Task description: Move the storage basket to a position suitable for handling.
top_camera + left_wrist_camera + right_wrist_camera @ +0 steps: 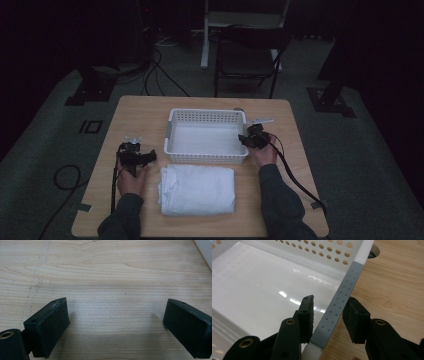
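A: In the high view, why is the right gripper [248,140] parked at the basket [172,131]?

B: It sits at the basket's three o'clock rim, and I judge the aim is to shift or steady the basket by that edge. The basket stands mid-table, at twelve o'clock from the folded white towel [197,190], just beside it. The left gripper [148,157] rests on the table [145,112] at about nine o'clock from the towel, apart from it.

A: Anything in the basket?

B: Nothing that I can see; its white floor looks bare.

A: And the left gripper view?

B: The jaws stand wide apart over bare wood, holding nothing. A white edge [205,250] shows at two o'clock; I cannot tell what it belongs to.

A: The right gripper view?

B: The right gripper [329,321] straddles the basket's grey studded handle strip [342,300], one jaw inside, one outside. The inner pad [307,317] lies close to the strip; a slight gap seems to show on the outer side, so the grip looks narrow but not clearly clamped. The basket interior [262,290] is shiny and bare.
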The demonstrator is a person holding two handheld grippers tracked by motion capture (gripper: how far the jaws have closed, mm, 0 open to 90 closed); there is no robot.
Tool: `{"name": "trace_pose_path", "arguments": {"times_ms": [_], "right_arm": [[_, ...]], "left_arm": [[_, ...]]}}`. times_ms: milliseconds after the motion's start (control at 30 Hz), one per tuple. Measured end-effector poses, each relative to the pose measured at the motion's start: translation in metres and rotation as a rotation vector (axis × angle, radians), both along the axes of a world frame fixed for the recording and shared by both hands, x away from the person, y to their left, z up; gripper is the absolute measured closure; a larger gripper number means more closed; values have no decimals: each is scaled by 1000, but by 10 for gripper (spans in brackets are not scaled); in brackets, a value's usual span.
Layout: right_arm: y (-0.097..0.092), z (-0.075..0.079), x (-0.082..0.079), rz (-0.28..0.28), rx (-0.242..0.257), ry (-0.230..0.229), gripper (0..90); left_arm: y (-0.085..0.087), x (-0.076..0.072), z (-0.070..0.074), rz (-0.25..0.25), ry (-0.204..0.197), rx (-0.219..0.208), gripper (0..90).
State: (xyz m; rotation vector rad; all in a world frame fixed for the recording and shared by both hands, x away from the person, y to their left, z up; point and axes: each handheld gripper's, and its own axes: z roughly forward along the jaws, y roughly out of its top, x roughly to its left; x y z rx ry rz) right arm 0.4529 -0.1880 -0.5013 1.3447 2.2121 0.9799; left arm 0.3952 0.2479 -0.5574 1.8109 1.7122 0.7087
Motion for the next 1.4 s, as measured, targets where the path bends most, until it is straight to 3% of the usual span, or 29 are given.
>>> {"name": "trace_pose_path", "arguments": {"times_ms": [367, 467, 700, 833, 967, 1167, 1400], "right_arm": [[-1, 6, -7, -46, 8, -40, 464], [-6, 14, -16, -59, 35, -69, 437], [-14, 24, -37, -71, 45, -98, 415], [-17, 30, -57, -73, 55, -127, 417], [-16, 33, -75, -68, 34, -153, 416], [-21, 37, -96, -67, 54, -177, 414], [-31, 34, -108, -72, 78, -160, 430]], "left_arm": [[0, 0, 0, -1, 0, 0, 59], [0, 0, 0, -4, -1, 1, 59], [0, 0, 0, -4, 0, 1, 59], [2, 0, 0, 2, -1, 3, 62], [4, -4, 1, 15, -12, 0, 122], [10, -13, 4, -32, 21, 2, 151], [12, -33, 6, -19, 11, 3, 286]]}}
